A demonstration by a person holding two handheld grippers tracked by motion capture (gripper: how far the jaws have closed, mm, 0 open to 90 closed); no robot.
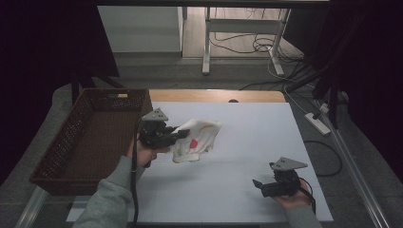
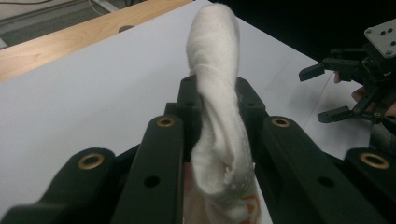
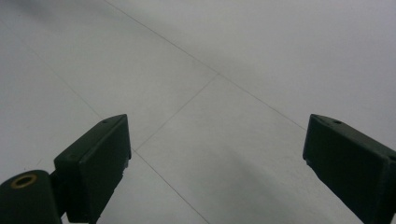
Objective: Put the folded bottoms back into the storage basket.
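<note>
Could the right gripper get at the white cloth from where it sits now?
Probably yes. The right gripper rests open near the table's front edge, and bare white table lies between it and the cloth, which hangs clamped in the left gripper above the surface beside the basket.

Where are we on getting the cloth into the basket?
Done: the left gripper is shut on the white cloth, which hangs clear of the table. In hand: the cloth is held beside the wicker basket, not over it. Left: probably carrying it across and dropping it in; none of it is inside yet. The right gripper rests open on the table.
</note>
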